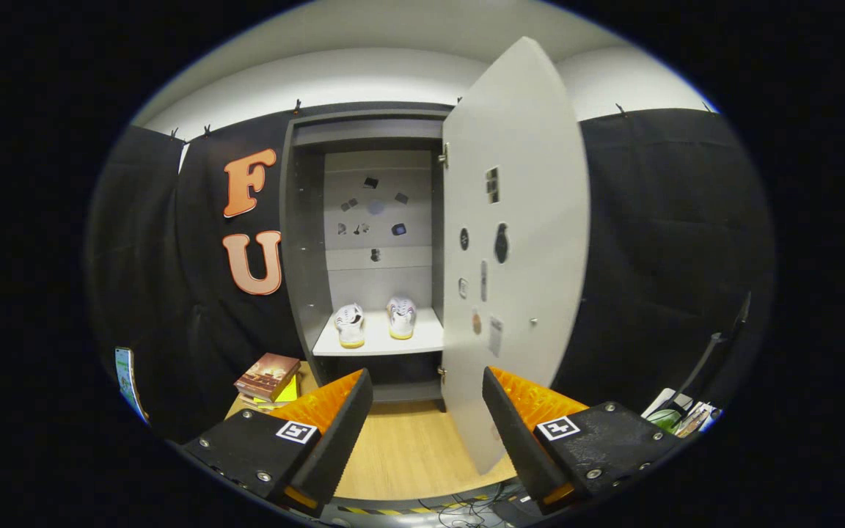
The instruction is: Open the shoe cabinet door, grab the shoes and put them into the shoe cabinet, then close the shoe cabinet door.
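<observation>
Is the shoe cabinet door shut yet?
No, open. The door stands swung out, showing the shoes on the shelf inside. The hand-held gripper is open, holding nothing, short of the door.

No writing can be read anywhere. The stickers on the cabinet door point(514, 242) and on the back wall inside, above the shoes point(376, 323), are too small to read.

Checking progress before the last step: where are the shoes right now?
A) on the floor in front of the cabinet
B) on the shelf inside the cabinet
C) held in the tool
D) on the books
B: both shoes sit side by side on the shelf inside the cabinet, whose door stands open; the tool is open and holds nothing.
</observation>
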Motion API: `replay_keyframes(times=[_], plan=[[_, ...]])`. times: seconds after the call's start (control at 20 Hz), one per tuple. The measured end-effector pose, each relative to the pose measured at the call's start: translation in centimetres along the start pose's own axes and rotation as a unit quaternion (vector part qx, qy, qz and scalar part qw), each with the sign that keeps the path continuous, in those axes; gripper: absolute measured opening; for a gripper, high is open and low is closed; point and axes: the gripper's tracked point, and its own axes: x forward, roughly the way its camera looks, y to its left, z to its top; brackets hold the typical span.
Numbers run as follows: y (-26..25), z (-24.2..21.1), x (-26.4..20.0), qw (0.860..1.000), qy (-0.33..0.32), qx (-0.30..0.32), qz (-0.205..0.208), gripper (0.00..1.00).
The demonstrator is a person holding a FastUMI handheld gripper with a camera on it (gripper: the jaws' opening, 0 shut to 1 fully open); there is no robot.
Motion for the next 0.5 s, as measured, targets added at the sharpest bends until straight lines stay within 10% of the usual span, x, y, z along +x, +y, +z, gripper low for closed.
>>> replay_keyframes(times=[0.5], plan=[[-12.7, -2.6, 2.9, 0.998, 0.002, 0.029, -0.047, 0.94]])
